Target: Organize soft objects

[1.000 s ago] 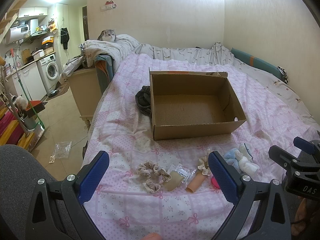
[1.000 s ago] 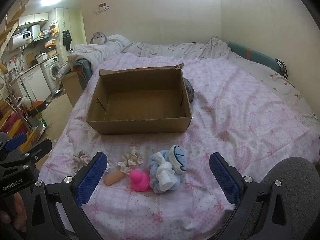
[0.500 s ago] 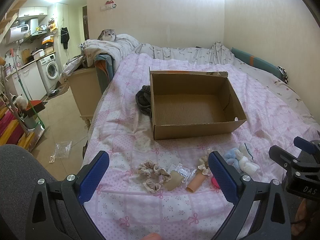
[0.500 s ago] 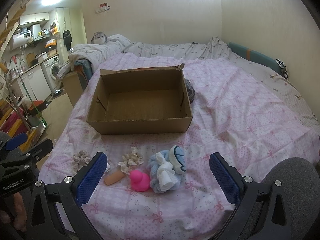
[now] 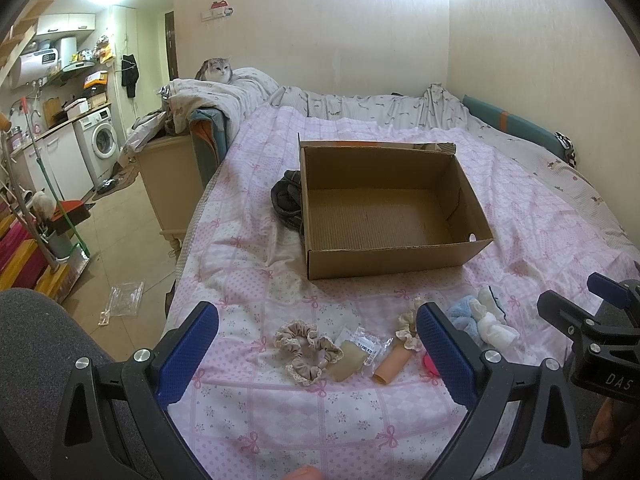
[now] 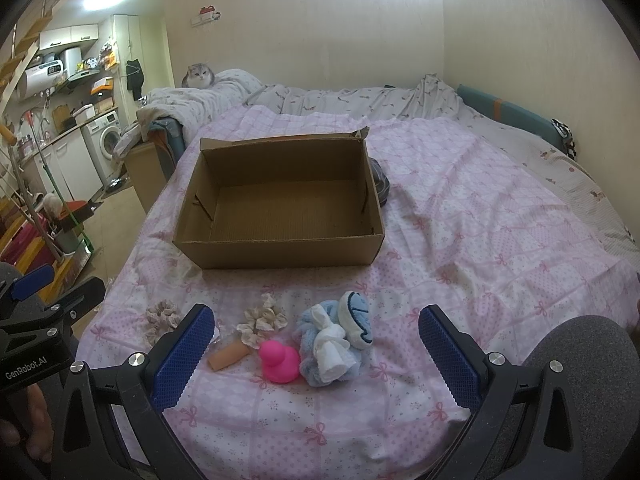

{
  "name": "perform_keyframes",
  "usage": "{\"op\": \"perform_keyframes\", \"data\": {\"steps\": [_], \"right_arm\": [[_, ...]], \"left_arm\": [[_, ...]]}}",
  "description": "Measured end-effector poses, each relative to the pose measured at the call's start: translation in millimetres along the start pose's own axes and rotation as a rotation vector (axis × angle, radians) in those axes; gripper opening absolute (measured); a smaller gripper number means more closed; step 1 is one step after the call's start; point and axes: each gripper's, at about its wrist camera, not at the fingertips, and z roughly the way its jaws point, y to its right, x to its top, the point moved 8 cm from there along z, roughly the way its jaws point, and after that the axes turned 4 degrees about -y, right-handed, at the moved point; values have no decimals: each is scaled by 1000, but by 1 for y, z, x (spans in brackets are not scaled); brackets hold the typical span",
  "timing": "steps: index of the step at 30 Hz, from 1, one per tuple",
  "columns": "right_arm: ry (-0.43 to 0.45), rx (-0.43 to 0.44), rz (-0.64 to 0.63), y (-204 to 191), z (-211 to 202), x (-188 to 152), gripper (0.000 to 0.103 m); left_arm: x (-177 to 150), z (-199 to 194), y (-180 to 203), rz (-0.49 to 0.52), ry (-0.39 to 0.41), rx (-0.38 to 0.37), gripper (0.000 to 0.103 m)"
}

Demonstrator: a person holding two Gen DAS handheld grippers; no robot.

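Note:
An open empty cardboard box (image 5: 384, 236) (image 6: 280, 252) sits on the pink bedspread. In front of it lie beige scrunchies (image 5: 306, 350) (image 6: 160, 318), a small plastic packet (image 5: 356, 350), a tan tube (image 5: 390, 366) (image 6: 228, 356), a beige bow (image 6: 262, 320), a pink rubber duck (image 6: 278, 362) and a blue-white plush bundle (image 6: 336, 340) (image 5: 480, 318). My left gripper (image 5: 318, 350) is open above the scrunchies. My right gripper (image 6: 316, 352) is open above the duck and plush.
A dark cloth bundle (image 5: 286, 200) lies against the box's far-left side. A cat (image 5: 216, 70) sits on bedding at the back left. The bed's left edge drops to a tiled floor with a cabinet (image 5: 172, 176) and a plastic bag (image 5: 122, 296).

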Motion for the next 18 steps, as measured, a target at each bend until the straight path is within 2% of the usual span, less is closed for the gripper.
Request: {"op": "perform_keyframes", "data": {"steps": [18], "right_arm": [[-1, -3, 3, 1, 0, 1, 103]], "left_arm": [[4, 5, -3, 0, -1, 1, 99]]}}
